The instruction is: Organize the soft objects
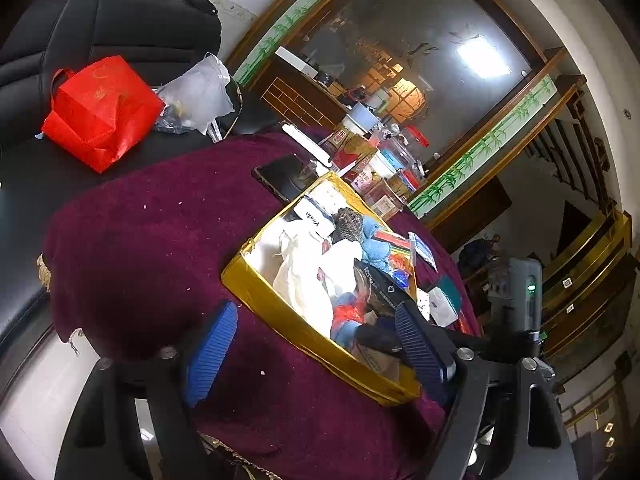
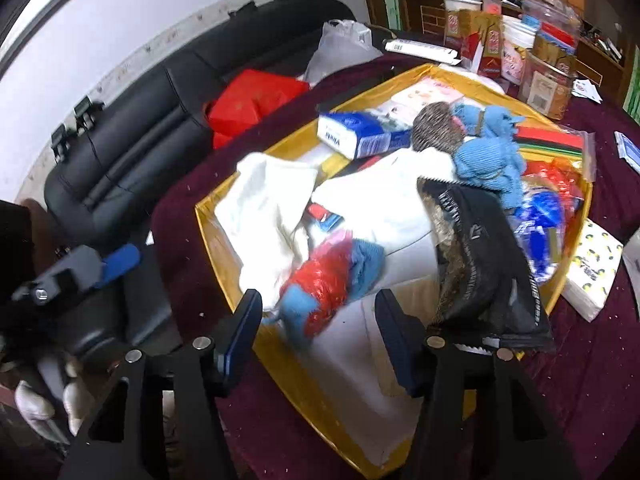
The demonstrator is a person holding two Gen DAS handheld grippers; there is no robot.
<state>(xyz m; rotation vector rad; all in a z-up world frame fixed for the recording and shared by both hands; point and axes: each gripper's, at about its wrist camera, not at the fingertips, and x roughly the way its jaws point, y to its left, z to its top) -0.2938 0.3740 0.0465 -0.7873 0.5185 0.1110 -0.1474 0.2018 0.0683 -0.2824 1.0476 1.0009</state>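
Room: dark sofa (image 1: 120,32) along a pale wall, with a wood-framed glass partition (image 1: 420,40) behind the tabletop.
Tabletop: covered in a maroon cloth (image 1: 152,240) with pale crumbs scattered on it.
Sofa seat: a red bag (image 1: 100,112) lies on it, with a clear plastic bag (image 1: 200,92) just beside it on the right.
Left gripper (image 1: 316,352): its blue fingers (image 1: 212,356) stand wide apart and hold nothing; one is over the maroon cloth, the other over the near corner of the box.
Gold box (image 2: 216,248): sits open on the cloth, piled with soft things.
White cloth (image 2: 264,208): crumpled in the left part of the box.
Tissue pack (image 2: 360,136): blue and white, near the far wall of the box.
Red and blue bundle (image 2: 328,288): lies in the near part of the box, just ahead of the right gripper.
Right gripper (image 2: 320,344): its fingers (image 2: 240,340) are spread open and empty, over the near edge of the box.
Black pouch (image 2: 484,264): draped over the pile, just beside the right-hand finger.
Blue knit cloth (image 2: 492,152): bunched in the far right part of the box, next to a brown speckled item (image 2: 432,128).
Napkin pack (image 2: 592,272): white with a small print, on the cloth touching the box's right wall.
Far edge: cartons and jars (image 2: 520,40) crowd the back of the tabletop.
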